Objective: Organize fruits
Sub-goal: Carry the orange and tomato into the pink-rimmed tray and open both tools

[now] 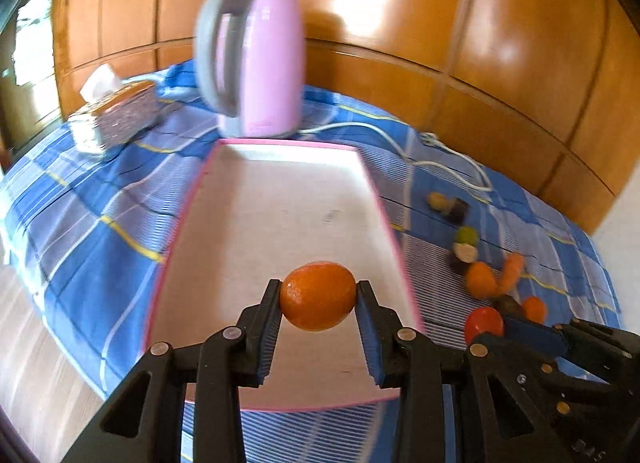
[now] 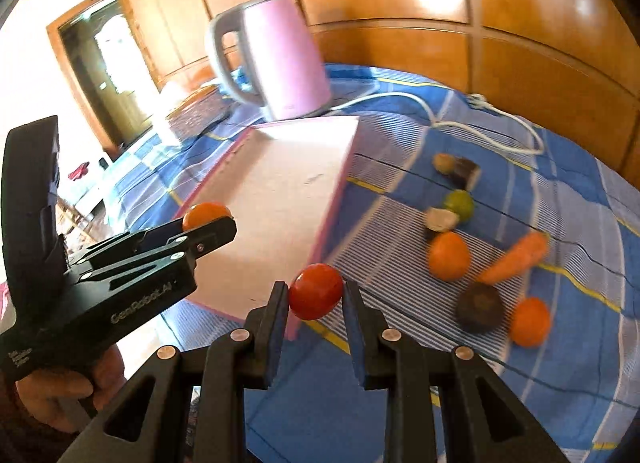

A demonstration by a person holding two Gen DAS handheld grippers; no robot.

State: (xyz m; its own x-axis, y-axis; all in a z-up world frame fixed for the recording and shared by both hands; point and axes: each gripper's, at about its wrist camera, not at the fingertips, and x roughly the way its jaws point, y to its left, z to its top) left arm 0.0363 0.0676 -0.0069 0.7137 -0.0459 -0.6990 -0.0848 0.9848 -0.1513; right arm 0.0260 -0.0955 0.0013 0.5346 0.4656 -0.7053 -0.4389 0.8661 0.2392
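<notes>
My left gripper (image 1: 318, 295) is shut on an orange (image 1: 318, 295) and holds it above the near end of the pink-rimmed white tray (image 1: 256, 223). It also shows in the right wrist view (image 2: 208, 219) with the orange (image 2: 206, 213). My right gripper (image 2: 316, 295) is shut on a red tomato (image 2: 316, 295), just off the tray's (image 2: 280, 191) near right corner. The tomato (image 1: 484, 323) also shows in the left wrist view. Loose on the blue checked cloth to the right lie two oranges (image 2: 448, 255) (image 2: 530, 321), a carrot (image 2: 516, 257), a green fruit (image 2: 460, 203) and dark pieces (image 2: 480, 307).
A pink kettle (image 1: 260, 63) stands behind the tray, its white cord (image 2: 480, 119) trailing right over the cloth. A tissue box (image 1: 116, 115) sits at the back left. Wooden panels close the back. The cloth's edge drops to the floor at left.
</notes>
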